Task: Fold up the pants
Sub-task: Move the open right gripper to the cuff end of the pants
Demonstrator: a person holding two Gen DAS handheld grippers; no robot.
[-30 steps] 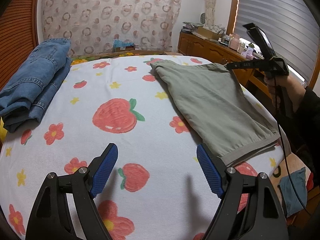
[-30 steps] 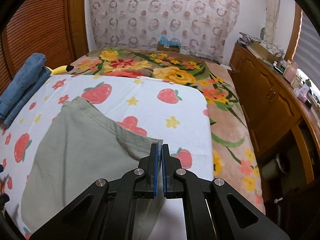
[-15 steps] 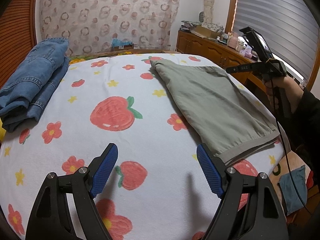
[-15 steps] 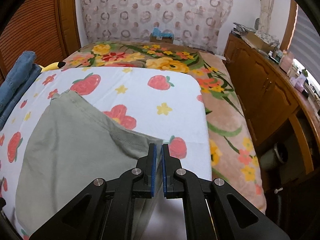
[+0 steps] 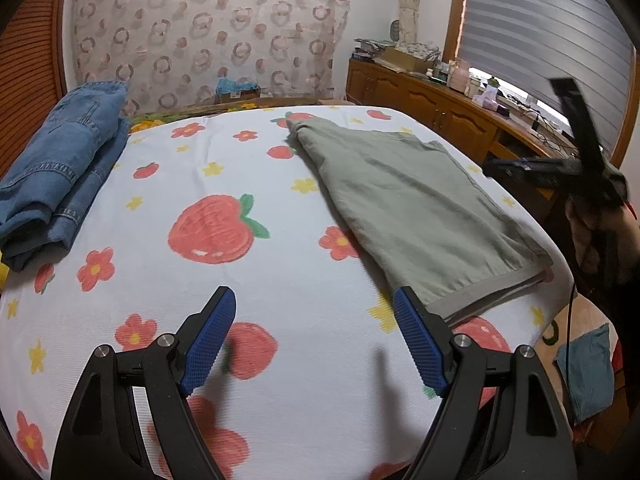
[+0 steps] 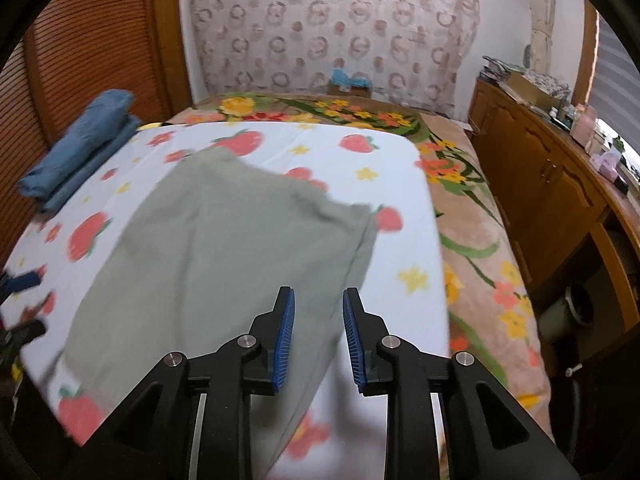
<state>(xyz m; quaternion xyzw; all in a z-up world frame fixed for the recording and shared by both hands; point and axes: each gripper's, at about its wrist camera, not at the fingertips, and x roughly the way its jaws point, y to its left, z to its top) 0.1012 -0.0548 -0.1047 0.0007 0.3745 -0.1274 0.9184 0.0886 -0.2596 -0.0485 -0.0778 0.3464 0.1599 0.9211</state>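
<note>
Right gripper (image 6: 318, 330) jaws have just been opening, holding nothing; left gripper (image 5: 314, 334) open, empty. Soft, light grey-green cotton pants (image 5: 404, 204) lie half-folded, right side of strawberry-print sheet (image 5: 224, 184); grasp the near cuff.

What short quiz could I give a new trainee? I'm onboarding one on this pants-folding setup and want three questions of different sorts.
1. True or false: the right gripper is clamped on the green pants.
2. Which garment lies folded at the bed's left edge? A) denim jeans B) red sweater C) white towel
3. Fill in: the left gripper hangs open over the ____-printed sheet.

Key: 1 false, its pads stand apart and clear of the cloth, having just been opening; 2 A; 3 strawberry.
</note>
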